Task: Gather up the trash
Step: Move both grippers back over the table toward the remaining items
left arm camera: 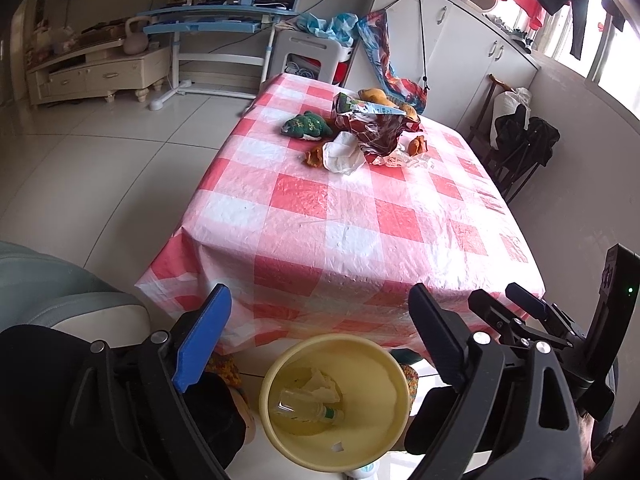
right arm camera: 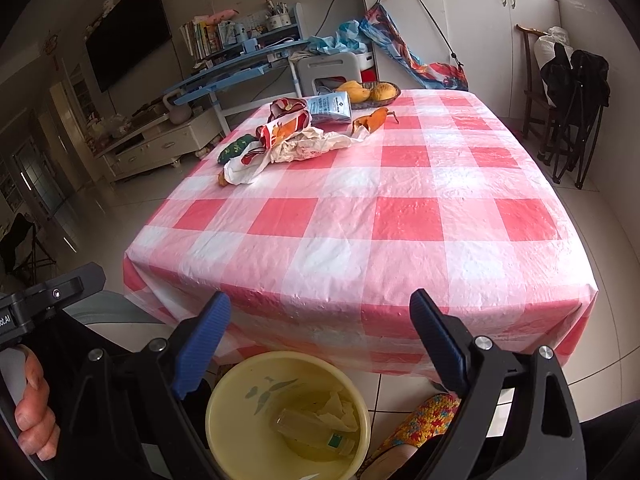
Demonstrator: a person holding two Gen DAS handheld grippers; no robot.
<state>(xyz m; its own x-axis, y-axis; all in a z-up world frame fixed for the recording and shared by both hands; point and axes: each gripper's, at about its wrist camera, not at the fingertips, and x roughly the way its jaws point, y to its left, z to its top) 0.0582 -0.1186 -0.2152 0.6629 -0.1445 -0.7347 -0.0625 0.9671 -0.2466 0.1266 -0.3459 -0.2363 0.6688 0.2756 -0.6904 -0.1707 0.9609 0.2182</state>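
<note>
A yellow bin (left arm camera: 394,390) (right arm camera: 224,400) stands on the floor below the table's near edge; a clear plastic bottle (left arm camera: 306,407) (right arm camera: 312,432) and crumpled paper (left arm camera: 320,382) (right arm camera: 336,406) lie in it. Trash lies at the far end of the checked table (left arm camera: 360,232) (right arm camera: 360,208): a red snack wrapper (left arm camera: 376,128) (right arm camera: 286,122), a white plastic bag (left arm camera: 342,154) (right arm camera: 244,170), a green packet (left arm camera: 308,125) (right arm camera: 236,148), orange peels (left arm camera: 417,145) (right arm camera: 370,119). My left gripper (left arm camera: 320,344) is open and empty above the bin. My right gripper (right arm camera: 320,344) is open and empty above the bin; it also shows in the left wrist view (left arm camera: 504,304).
A basket of mangoes (right arm camera: 370,92) and a grey-blue pouch (right arm camera: 330,108) sit at the table's far edge. A blue desk (left arm camera: 224,20) and white stool (left arm camera: 310,56) stand behind. A folded chair with black clothing (right arm camera: 572,92) stands to the right. A grey seat (left arm camera: 52,292) is near left.
</note>
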